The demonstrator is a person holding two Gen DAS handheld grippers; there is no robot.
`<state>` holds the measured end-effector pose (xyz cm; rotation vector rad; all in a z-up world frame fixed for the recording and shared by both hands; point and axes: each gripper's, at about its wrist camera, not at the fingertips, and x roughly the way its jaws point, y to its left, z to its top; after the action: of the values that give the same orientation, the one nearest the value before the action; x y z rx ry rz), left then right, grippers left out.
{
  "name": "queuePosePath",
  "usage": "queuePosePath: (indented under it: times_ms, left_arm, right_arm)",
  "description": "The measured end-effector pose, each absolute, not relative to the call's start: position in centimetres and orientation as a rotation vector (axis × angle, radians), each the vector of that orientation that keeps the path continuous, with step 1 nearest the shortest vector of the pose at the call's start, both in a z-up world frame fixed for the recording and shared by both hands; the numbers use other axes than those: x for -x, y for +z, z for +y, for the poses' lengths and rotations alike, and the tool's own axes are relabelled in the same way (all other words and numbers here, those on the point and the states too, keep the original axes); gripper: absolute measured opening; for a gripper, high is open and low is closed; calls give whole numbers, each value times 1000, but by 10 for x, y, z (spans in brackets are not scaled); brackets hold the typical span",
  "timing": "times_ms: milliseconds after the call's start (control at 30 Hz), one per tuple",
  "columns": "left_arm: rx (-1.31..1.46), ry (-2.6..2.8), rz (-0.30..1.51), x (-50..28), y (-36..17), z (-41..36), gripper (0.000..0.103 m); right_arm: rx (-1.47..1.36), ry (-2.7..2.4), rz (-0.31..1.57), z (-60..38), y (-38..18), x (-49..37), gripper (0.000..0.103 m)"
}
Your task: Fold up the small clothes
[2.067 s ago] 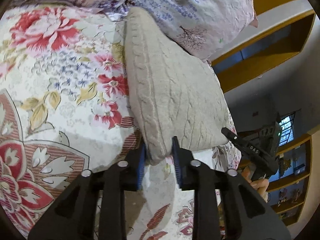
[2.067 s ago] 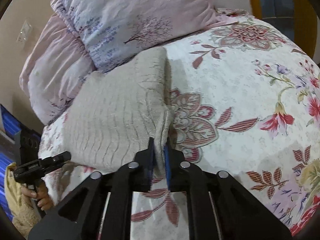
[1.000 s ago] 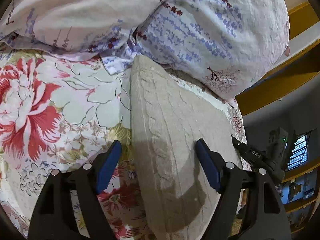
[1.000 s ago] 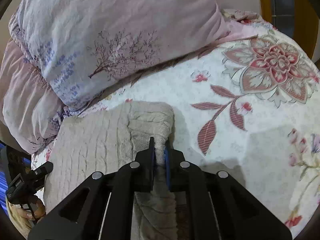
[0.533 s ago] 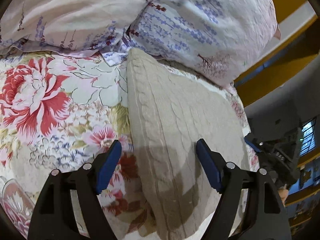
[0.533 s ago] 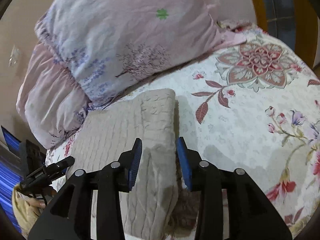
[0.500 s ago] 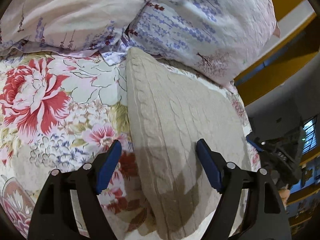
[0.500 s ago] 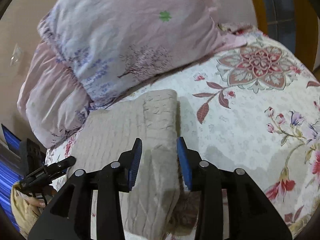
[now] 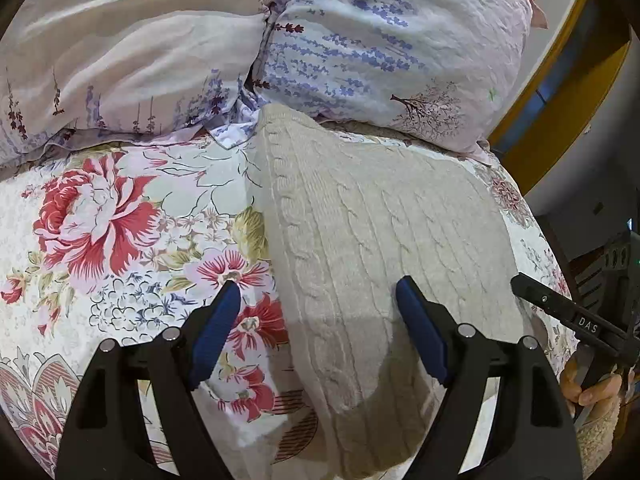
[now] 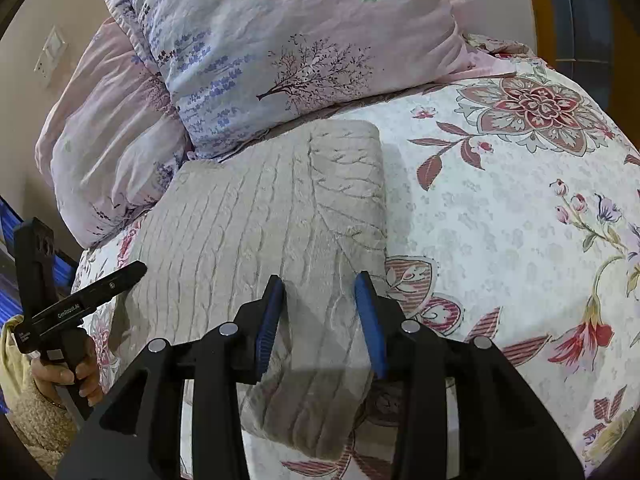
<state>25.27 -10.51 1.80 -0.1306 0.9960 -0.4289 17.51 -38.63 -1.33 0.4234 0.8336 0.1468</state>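
Note:
A beige cable-knit sweater [image 9: 372,240] lies folded flat on the floral bedsheet [image 9: 120,232], its far edge against the pillows. My left gripper [image 9: 318,304] is open and empty, hovering over the sweater's near left part. In the right wrist view the sweater [image 10: 256,232] has a folded band along its right side. My right gripper [image 10: 320,296] is open and empty, its jaws standing either side of that band. Each gripper shows at the edge of the other's view, the right one [image 9: 560,312] and the left one [image 10: 92,292].
Two pale pillows [image 9: 380,40] with lavender and tree prints lie behind the sweater, also in the right wrist view [image 10: 280,40]. The floral bedsheet [image 10: 500,220] stretches to the right. A yellow wooden frame [image 9: 560,80] stands past the bed.
Both grippers let go of the sweater after carrying its near edge towards the pillows. They now hover open over the folded sweater, slightly pulled back.

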Motion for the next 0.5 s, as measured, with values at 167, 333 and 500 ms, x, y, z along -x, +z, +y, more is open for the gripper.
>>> queuePosePath:
  times_ms: [167,333,500]
  left_arm:
    - [313,-487,1087,-262,8,-87,81]
    - [482,-529,1148,-271,2,-69,81]
    - [588,-573,1161,-275,2,-63,82]
  right_arm:
    - [-463,150,851,-391,-7,-173,57]
    - [-625,164,790,-422,3,-174,70]
    - [-786,185,855,-444,-12,-193,70]
